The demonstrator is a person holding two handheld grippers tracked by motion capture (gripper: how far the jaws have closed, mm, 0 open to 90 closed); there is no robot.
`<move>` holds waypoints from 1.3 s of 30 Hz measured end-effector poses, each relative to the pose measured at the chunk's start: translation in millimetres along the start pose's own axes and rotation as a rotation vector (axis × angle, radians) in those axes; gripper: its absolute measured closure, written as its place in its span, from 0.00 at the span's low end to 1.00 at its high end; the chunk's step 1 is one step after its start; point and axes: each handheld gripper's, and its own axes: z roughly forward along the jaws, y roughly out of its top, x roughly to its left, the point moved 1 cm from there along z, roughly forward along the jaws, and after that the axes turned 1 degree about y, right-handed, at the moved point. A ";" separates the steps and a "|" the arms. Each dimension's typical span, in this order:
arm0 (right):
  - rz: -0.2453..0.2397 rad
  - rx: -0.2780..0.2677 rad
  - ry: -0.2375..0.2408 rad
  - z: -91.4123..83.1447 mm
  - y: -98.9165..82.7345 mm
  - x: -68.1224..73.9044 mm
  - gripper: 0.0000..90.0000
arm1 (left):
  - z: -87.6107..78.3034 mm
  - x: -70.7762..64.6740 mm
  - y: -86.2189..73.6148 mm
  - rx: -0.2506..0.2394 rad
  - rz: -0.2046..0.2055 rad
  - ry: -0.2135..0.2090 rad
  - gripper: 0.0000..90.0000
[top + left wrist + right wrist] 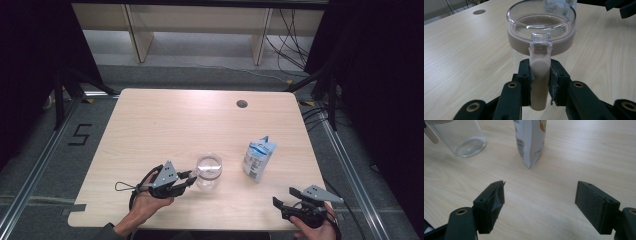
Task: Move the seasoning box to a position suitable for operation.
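Jug handle (539, 75) is clamped by the left gripper (187, 181); the clear jug (208, 171) stands left of the carton (258, 159), seemingly empty. Right gripper (285, 197), released, has not yet taken the carton.

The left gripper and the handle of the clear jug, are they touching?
Touching. In the left gripper view, the left gripper has both pads pressed against the jug's handle, with no gap.

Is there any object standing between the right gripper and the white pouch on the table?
Nothing visible does. The right gripper has its jaws open toward the white pouch, with bare table between them. The clear pitcher stands off to the side, its handle clamped by the left gripper.
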 end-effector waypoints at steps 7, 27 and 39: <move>0.001 0.001 -0.001 0.0 -0.1 -0.1 0.27 | 0.0 0.9 -0.9 -0.008 -0.010 -0.014 0.81; 0.013 0.010 0.006 -0.1 -0.1 0.3 0.28 | 2.7 -2.6 -0.9 -0.019 0.016 -0.071 0.81; 0.005 0.002 0.003 0.3 -0.3 -0.3 0.28 | 5.9 -4.9 -1.7 -0.036 0.030 -0.118 0.81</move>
